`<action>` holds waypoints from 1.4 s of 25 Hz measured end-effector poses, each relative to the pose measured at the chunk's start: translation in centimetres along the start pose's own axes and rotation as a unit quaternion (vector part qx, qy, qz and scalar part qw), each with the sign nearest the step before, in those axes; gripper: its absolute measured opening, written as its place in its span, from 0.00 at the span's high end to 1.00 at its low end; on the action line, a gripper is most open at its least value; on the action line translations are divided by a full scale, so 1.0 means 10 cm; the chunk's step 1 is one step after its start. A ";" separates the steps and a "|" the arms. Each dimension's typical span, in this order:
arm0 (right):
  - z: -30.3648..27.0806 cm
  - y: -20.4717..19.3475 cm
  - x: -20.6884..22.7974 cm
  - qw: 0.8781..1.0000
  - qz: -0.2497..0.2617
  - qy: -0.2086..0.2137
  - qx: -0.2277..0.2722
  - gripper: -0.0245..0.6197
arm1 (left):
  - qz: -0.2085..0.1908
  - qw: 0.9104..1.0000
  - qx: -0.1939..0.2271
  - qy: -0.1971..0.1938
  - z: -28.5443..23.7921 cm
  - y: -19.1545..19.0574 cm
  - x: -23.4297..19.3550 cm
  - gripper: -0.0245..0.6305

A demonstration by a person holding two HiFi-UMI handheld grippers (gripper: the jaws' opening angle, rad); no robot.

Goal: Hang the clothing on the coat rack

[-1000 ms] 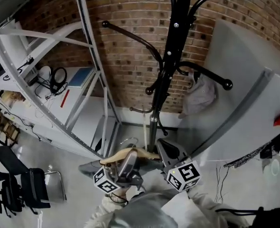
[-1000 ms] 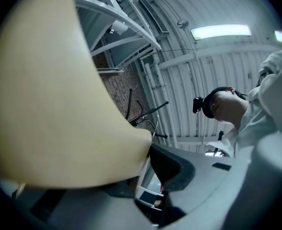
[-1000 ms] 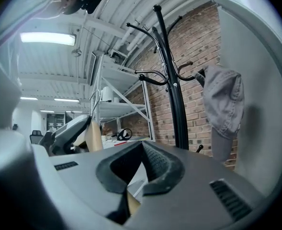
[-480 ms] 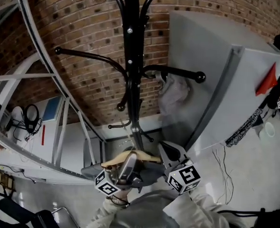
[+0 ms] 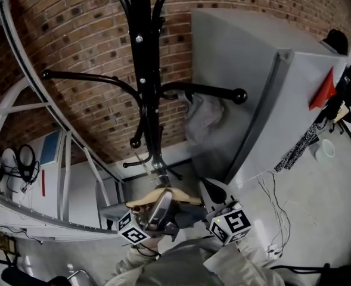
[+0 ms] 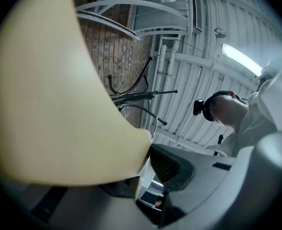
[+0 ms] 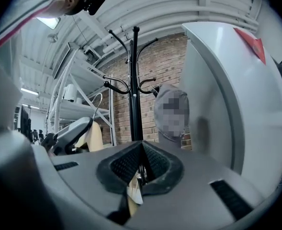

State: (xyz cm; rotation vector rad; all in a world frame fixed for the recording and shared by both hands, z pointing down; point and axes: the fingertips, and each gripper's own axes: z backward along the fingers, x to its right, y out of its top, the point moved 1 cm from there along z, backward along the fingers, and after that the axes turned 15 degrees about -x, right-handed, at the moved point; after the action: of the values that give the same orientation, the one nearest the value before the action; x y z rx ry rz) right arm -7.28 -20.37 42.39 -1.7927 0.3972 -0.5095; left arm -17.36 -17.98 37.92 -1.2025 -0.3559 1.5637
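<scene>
A black coat rack (image 5: 144,70) stands against the brick wall, and a pale grey garment (image 5: 202,117) hangs from its right arm. Low in the head view both grippers hold a wooden hanger (image 5: 154,195) with dark grey clothing (image 5: 112,212) on it, just in front of the rack's base. My left gripper (image 5: 157,210) is shut on the hanger, whose pale wood (image 6: 59,104) fills the left gripper view. My right gripper (image 5: 214,198) is at the hanger's right end, its pads (image 7: 155,164) almost together on a pale piece of it. The rack (image 7: 135,90) stands straight ahead of the right gripper.
A tall grey cabinet (image 5: 252,88) stands right of the rack, with a red pennant (image 5: 324,91) on its side. White metal shelving (image 5: 62,177) with headphones (image 5: 25,157) runs along the left. A cable (image 5: 276,219) lies on the floor at the right.
The head view has swung: the rack has slid left and looms larger, and the cabinet fills more of the right. Both grippers keep their hold on the hanger.
</scene>
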 end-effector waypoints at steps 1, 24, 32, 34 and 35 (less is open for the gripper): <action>0.01 0.00 0.02 1.000 0.000 0.000 -0.001 0.92 | -0.001 1.000 -0.001 0.000 -0.02 -0.01 0.00 0.81; 0.20 0.05 0.04 0.999 0.010 0.051 -0.004 0.92 | -0.021 0.998 0.027 0.055 -0.05 0.03 0.11 0.81; 0.18 0.23 -0.04 0.998 0.050 0.036 0.008 0.92 | -0.036 0.997 0.036 0.049 -0.07 0.17 0.16 0.81; 0.16 0.31 -0.04 0.998 0.051 0.037 0.017 0.92 | -0.042 0.997 0.040 0.045 -0.09 0.24 0.19 0.81; 0.16 0.34 -0.03 0.998 0.050 0.037 0.022 0.92 | -0.045 0.997 0.043 0.043 -0.10 0.29 0.21 0.81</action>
State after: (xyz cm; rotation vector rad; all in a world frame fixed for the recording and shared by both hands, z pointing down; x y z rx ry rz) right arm -6.76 -19.85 38.66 -1.7067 0.5198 -0.5111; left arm -17.96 -17.61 34.29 -1.1679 -0.2803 1.4306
